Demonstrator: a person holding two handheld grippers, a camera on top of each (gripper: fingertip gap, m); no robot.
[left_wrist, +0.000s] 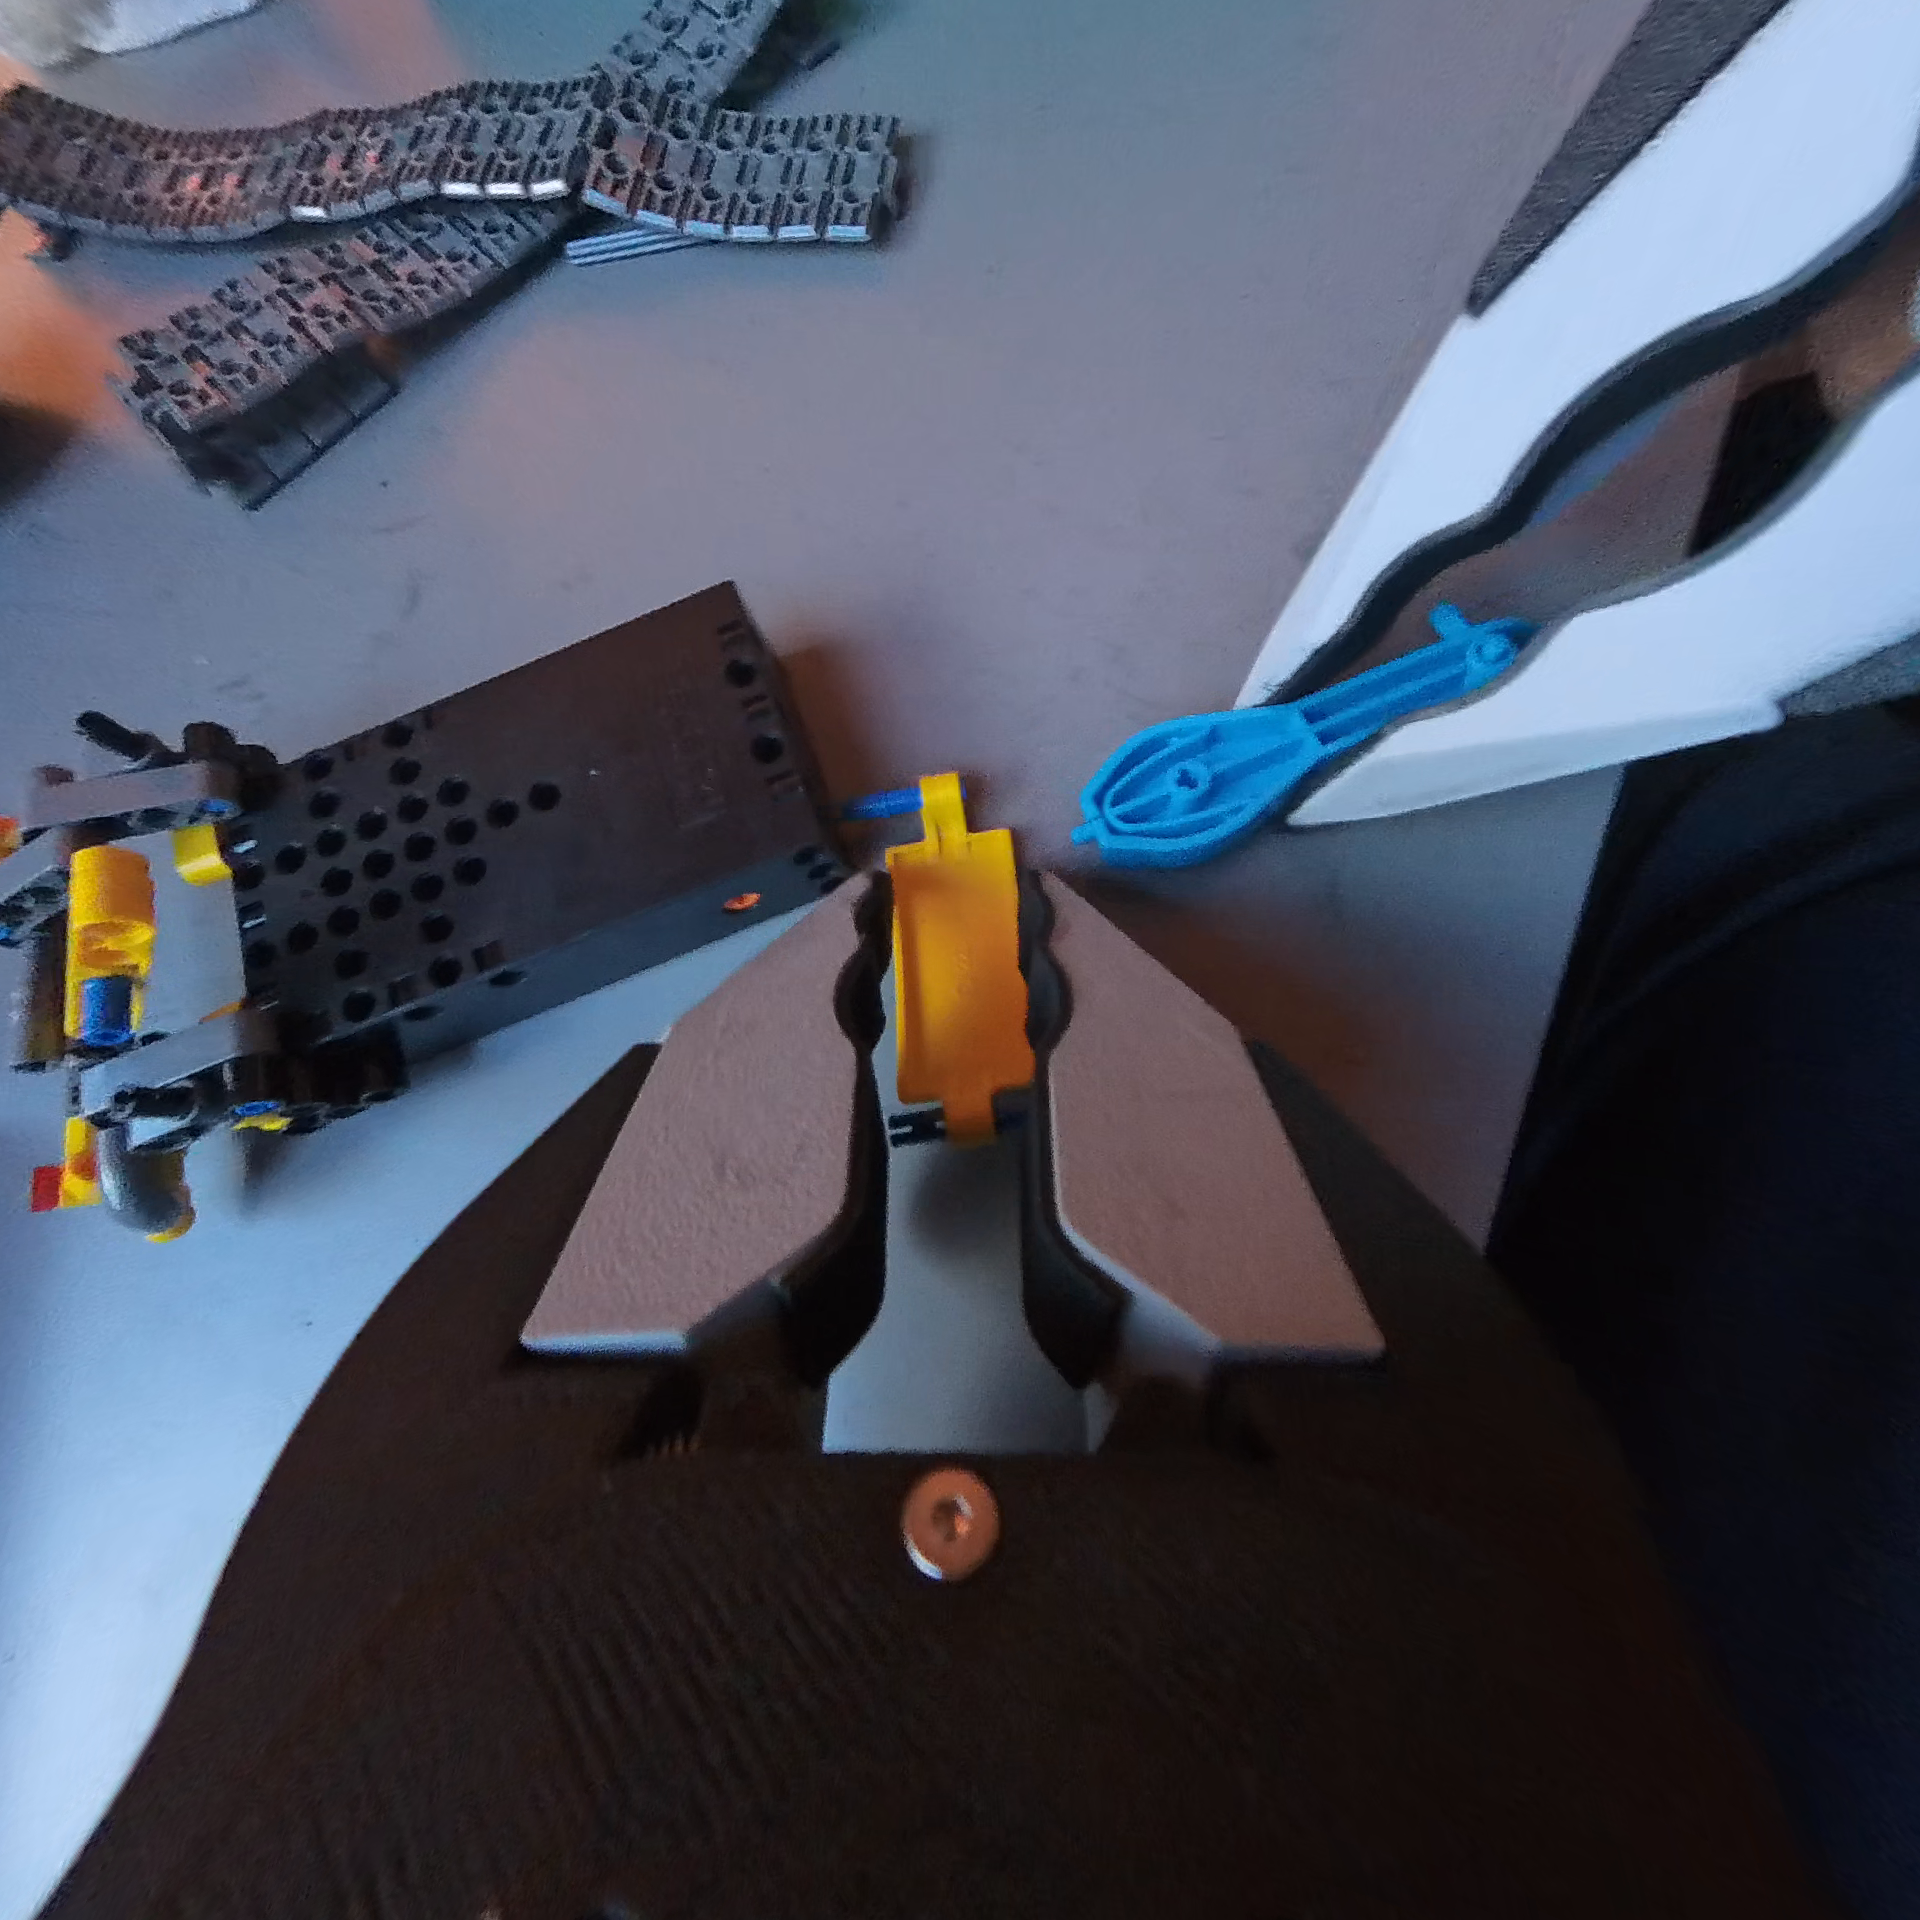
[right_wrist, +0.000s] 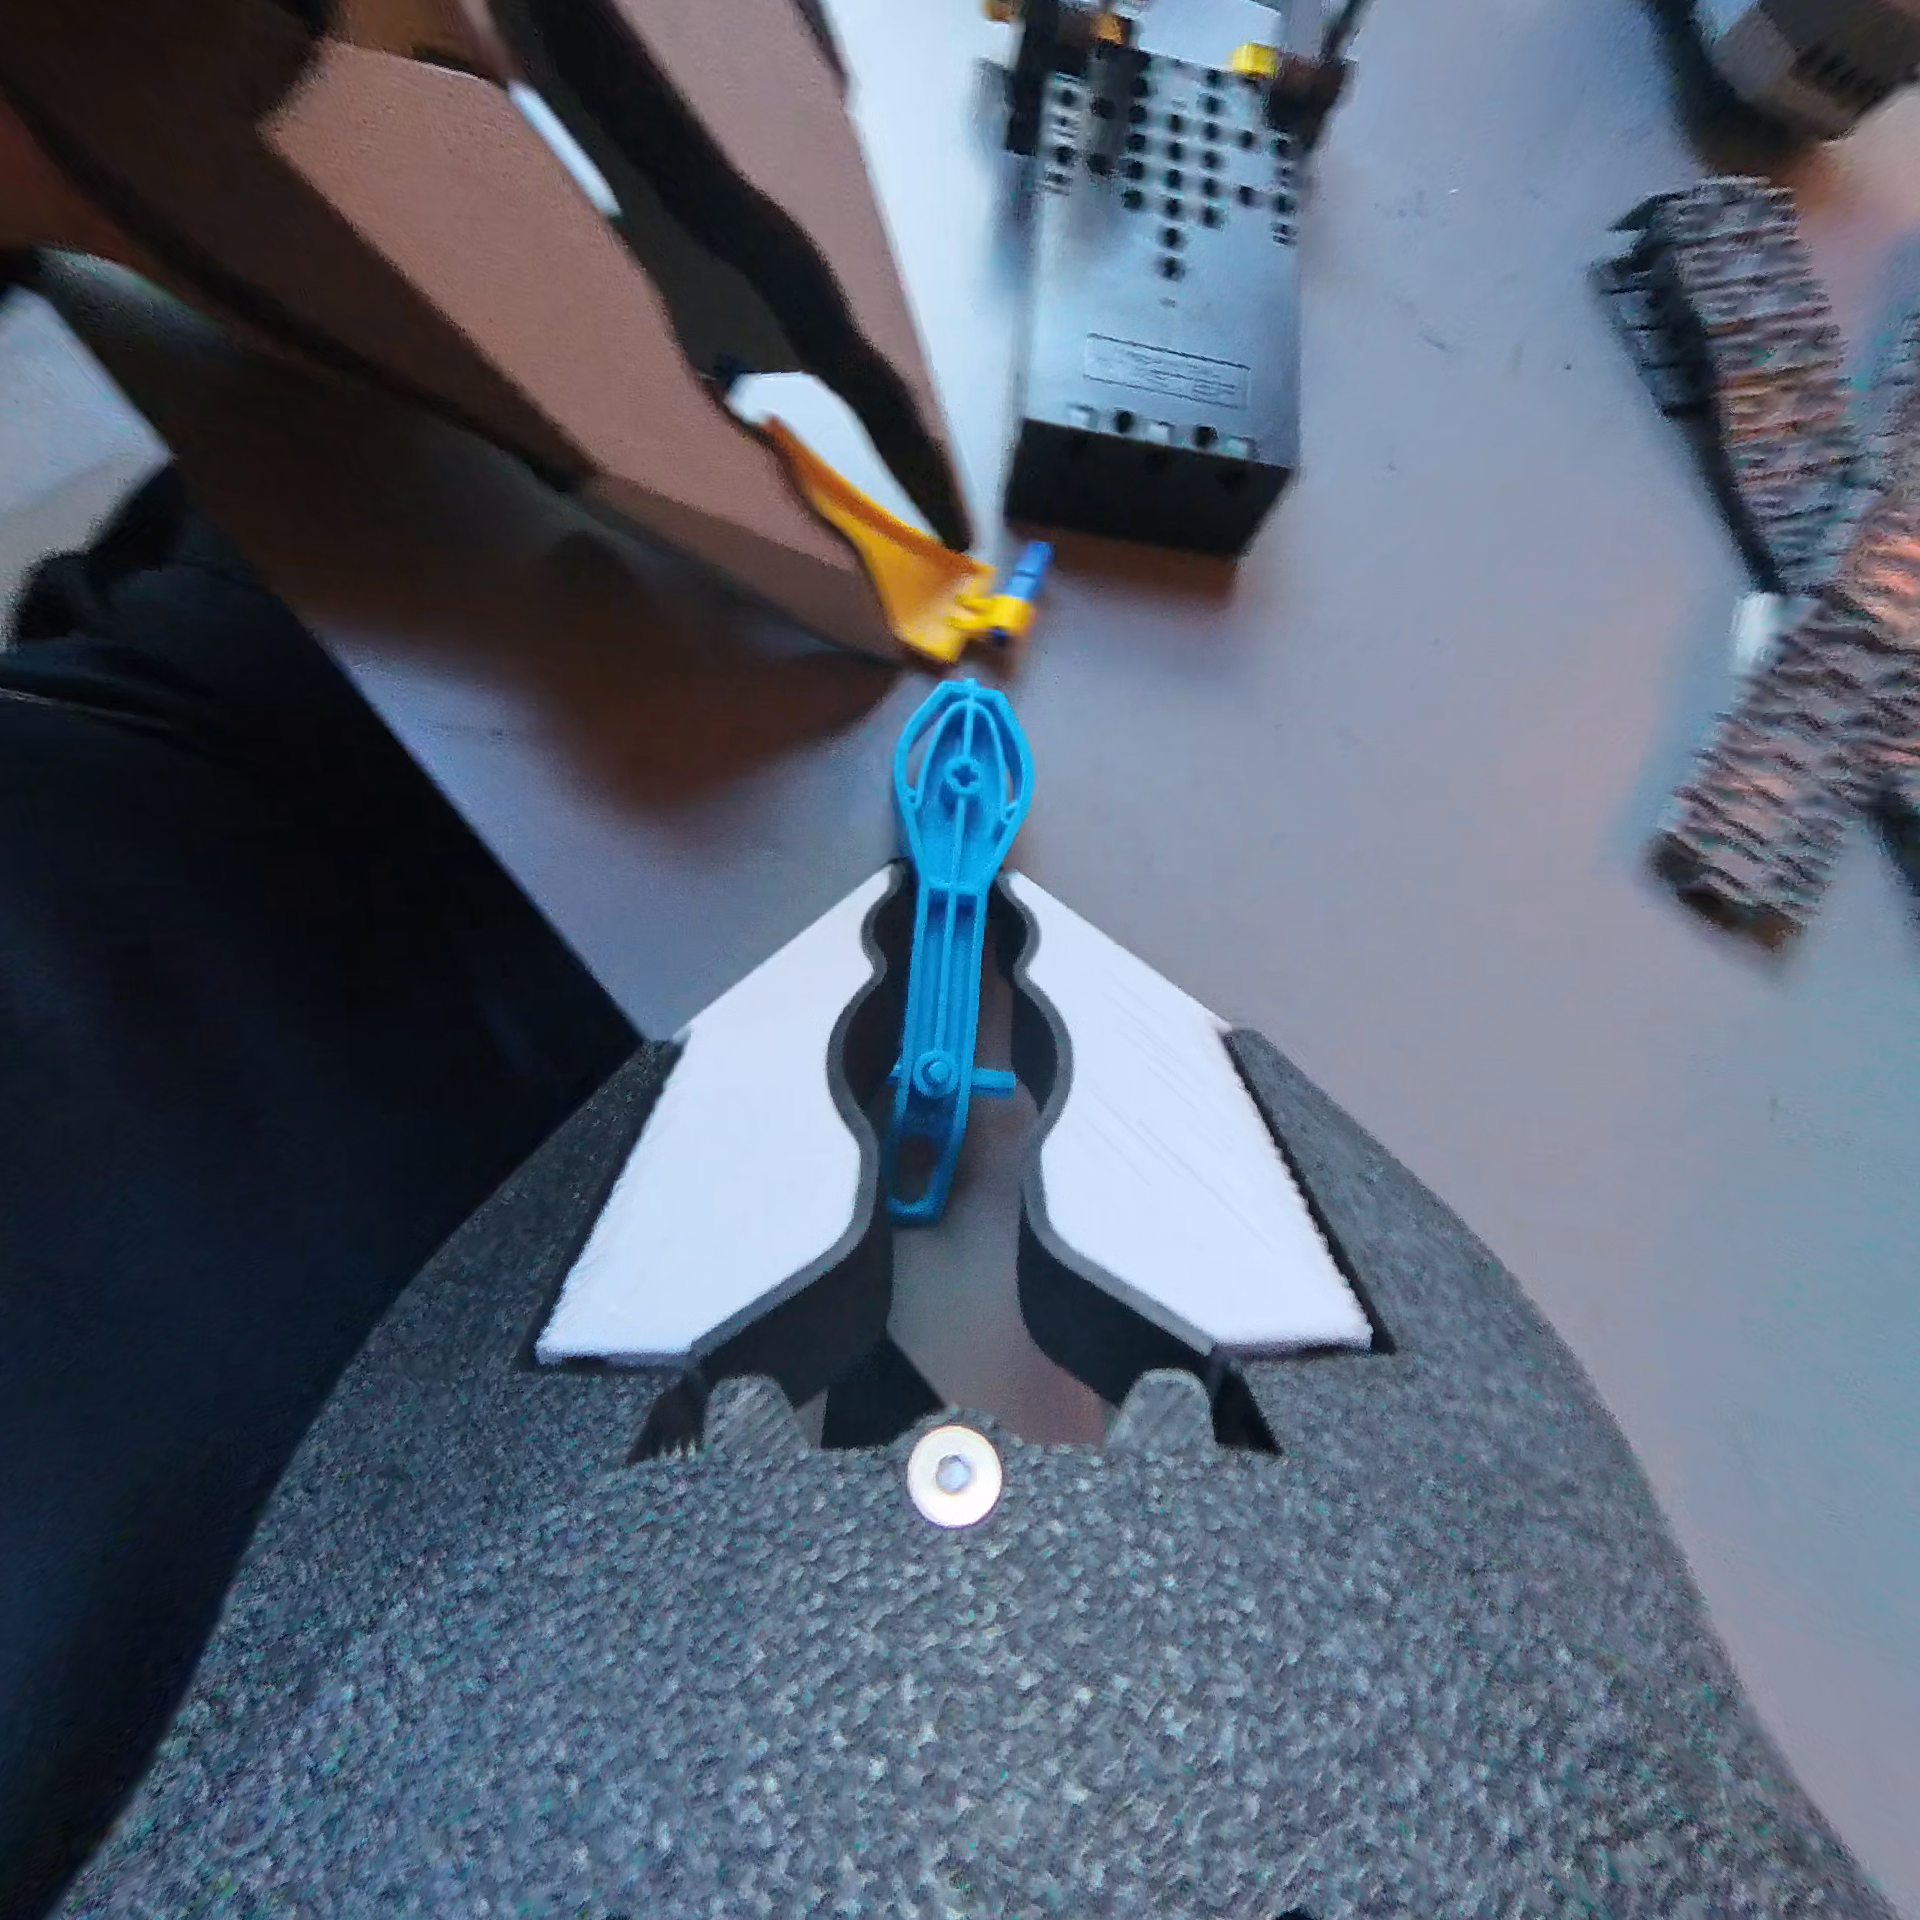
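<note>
Fingers of my left gripper (left_wrist: 956, 904) are pinched on a yellow piece (left_wrist: 958, 982), which stands on edge between the pads; its lower end is hidden behind the finger, and a small blue pin (left_wrist: 881, 803) sticks out by its far tip. My right gripper (right_wrist: 951, 883) is clamped on the shaft of a blue tool (right_wrist: 954, 904), whose cage-like head pokes past the fingertips and hangs just short of the yellow piece, near but apart. In the right wrist view the left gripper hides most of the yellow piece, so only its front end shows. Both views are soft with blur, so small studs and holes are hard to read. Just beyond the yellow piece lies a black block (left_wrist: 520, 831) full of round holes, flat on the table (left_wrist: 1091, 416); whether its corner touches the left fingertip I cannot tell. At its far end sits a cluster of grey, yellow and blue parts (left_wrist: 114, 966), cut off by the frame edge in both views. Farther off lie dark tracks (left_wrist: 436, 166), overlapping one another and running out of frame. The table is plain pale grey, with a warm orange cast in places. A dark shape past the near table edge is too dim to make out.
</note>
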